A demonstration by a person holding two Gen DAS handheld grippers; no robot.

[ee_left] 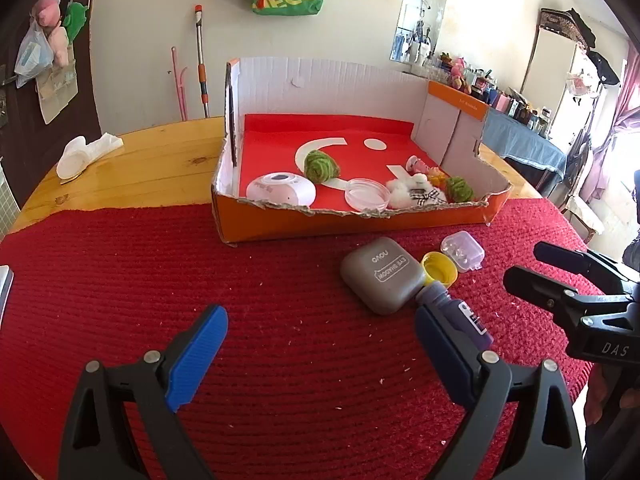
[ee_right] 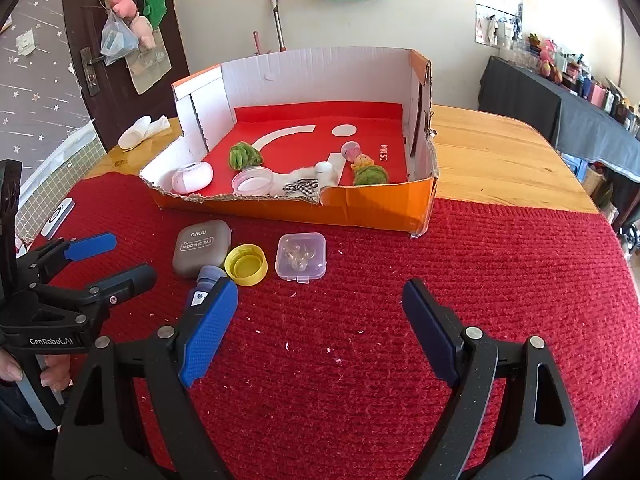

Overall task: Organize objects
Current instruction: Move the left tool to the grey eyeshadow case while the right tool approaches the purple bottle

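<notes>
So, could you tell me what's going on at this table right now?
A person holds the left gripper and right gripper, both open and empty, above the red mat. The grey case, yellow cap, clear box and purple bottle still lie outside the cardboard box.

A lived-in home room: plush toys (ee_right: 132, 16) hang on a door (ee_right: 120, 40), a mop (ee_left: 201, 56) leans on the wall, a cluttered sideboard (ee_left: 516, 128) beside curtains (ee_left: 616, 120).
</notes>
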